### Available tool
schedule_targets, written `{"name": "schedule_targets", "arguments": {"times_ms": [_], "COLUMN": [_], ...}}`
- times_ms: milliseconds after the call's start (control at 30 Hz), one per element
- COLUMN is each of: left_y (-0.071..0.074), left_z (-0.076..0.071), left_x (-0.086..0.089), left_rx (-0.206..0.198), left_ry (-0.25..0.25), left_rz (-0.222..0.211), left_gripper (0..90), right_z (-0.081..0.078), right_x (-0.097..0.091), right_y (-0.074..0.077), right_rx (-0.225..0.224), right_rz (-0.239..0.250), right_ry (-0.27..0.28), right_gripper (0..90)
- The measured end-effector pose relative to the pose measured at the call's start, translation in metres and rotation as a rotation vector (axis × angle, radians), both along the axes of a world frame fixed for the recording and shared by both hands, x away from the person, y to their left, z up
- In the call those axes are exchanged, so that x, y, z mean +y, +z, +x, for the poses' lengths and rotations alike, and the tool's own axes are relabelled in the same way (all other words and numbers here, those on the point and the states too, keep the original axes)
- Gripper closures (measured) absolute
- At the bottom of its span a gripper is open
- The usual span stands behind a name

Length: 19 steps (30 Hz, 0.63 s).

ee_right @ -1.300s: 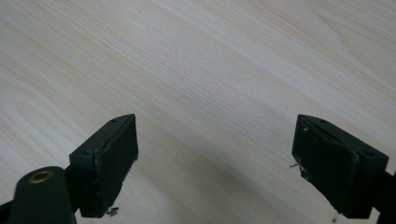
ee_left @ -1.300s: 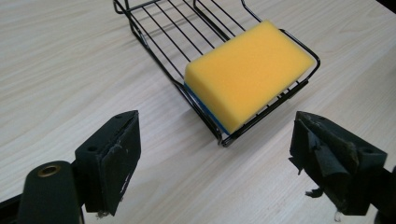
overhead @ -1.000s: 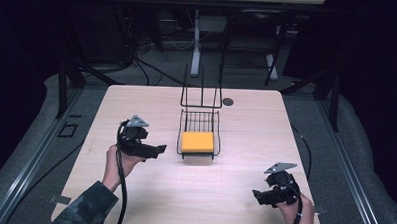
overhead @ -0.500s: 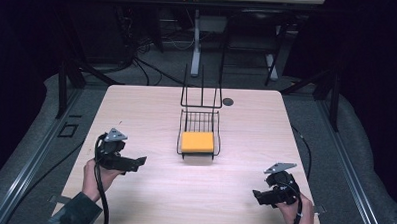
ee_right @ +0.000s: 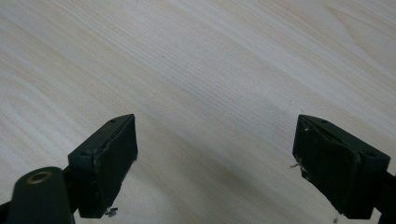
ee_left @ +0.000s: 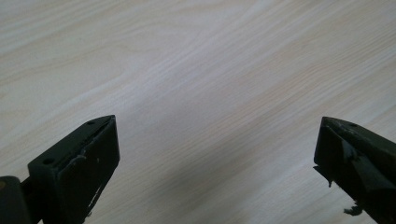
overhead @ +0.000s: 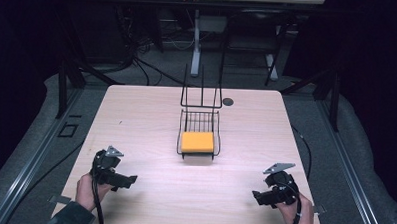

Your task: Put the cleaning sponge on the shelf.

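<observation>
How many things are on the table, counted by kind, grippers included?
Handheld grippers: 2, the left gripper and the right gripper, both open over bare wood
Black wire baskets: 1, the wire basket
Orange sponges: 1, the orange sponge, lying in the basket
Small dark round things: 1, the dark disc beside the basket's tall back
Total: 5

Pale wood-grain table (overhead: 136, 120) fills centre frame. Black wire basket (overhead: 199, 126) at centre, tall wire back rising toward frame top; orange block (overhead: 197, 142) lying in its lower end. Small dark round disc (overhead: 228, 101) just right of basket's back. Dark floor with cables (overhead: 138, 65) above.
</observation>
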<state>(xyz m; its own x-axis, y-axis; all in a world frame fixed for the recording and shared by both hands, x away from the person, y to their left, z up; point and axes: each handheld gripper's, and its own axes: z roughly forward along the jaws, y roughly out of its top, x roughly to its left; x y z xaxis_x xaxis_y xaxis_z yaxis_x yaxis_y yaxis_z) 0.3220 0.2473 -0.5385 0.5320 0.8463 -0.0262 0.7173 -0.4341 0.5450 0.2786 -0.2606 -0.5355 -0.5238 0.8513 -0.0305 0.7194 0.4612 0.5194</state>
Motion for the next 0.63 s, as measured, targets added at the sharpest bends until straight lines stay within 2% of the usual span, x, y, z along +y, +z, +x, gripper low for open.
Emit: {"name": "schedule_targets", "arguments": {"times_ms": [167, 300, 433, 633], "left_y": [-0.0074, -0.0069, -0.0089, -0.0084], "left_z": [0.0043, 0.0055, 0.0061, 0.0069], "left_x": [-0.0010, -0.0033, -0.0068, -0.0075], "left_rx": [0.047, 0.042, 0.056, 0.050], "left_ry": [-0.019, -0.043, -0.069, -0.075], "left_rz": [0.028, 0.041, 0.061, 0.056], "left_gripper": [0.1, 0.4, 0.4, 0.2], "right_z": [0.0005, 0.0010, 0.0014, 0.0011], "right_x": [-0.0004, -0.0005, 0.0003, -0.0012], "right_y": [-0.0007, -0.0012, -0.0019, -0.0016], "right_rx": [0.004, 0.009, 0.016, 0.019], "right_rz": [-0.005, -0.004, -0.010, -0.007], "right_ry": [0.004, 0.006, 0.009, 0.011], "right_gripper": [13.3, 13.3, 13.2, 13.2]}}
